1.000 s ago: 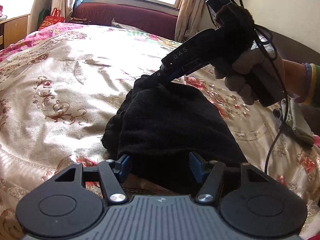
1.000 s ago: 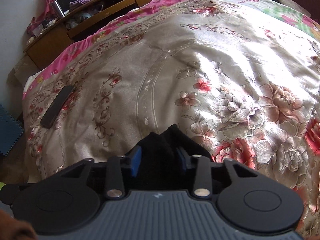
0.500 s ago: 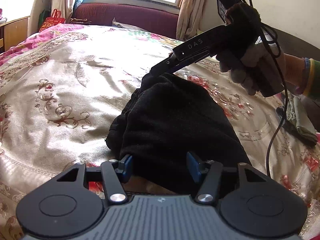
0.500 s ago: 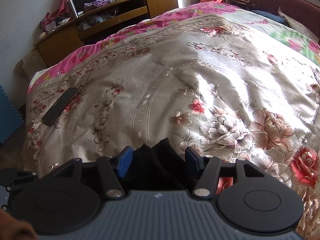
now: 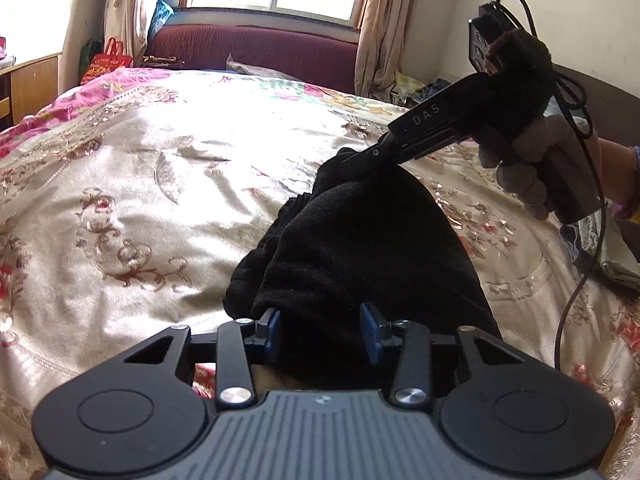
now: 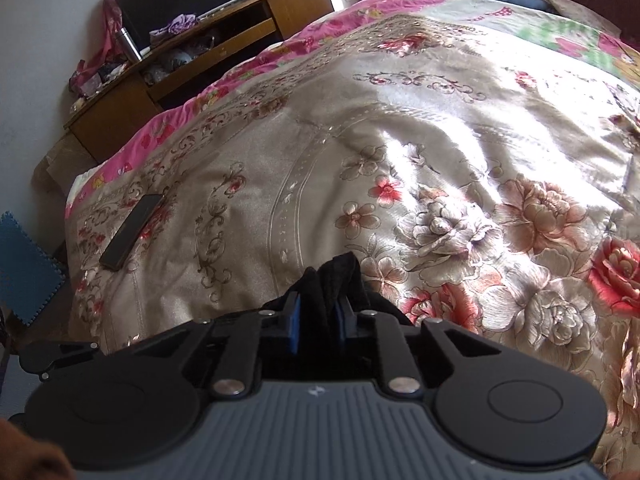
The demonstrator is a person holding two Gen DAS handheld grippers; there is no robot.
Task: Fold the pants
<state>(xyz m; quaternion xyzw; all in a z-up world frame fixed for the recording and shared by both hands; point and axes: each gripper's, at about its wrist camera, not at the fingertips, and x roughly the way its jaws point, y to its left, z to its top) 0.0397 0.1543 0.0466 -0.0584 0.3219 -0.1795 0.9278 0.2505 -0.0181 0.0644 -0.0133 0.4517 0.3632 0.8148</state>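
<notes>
The black pants [image 5: 360, 248] lie bunched on the floral bedspread [image 5: 160, 200] and are lifted between both grippers. My left gripper [image 5: 322, 330] has its blue pads around the near end of the cloth, still a hand's width apart. My right gripper [image 6: 318, 320] is shut on a fold of the black pants [image 6: 332, 276]; in the left wrist view it [image 5: 360, 158] pinches the far end and holds it raised above the bed.
A dark phone [image 6: 130, 232] lies on the bed's left side. A wooden cabinet [image 6: 192, 56] stands beyond the bed edge. A maroon headboard [image 5: 256, 54] and window are at the far end. A cable [image 5: 576, 280] hangs from the right gripper.
The right gripper's jaws closed on the pants fold and lifted it higher. The left gripper's jaws narrowed around the near end and rose with the cloth.
</notes>
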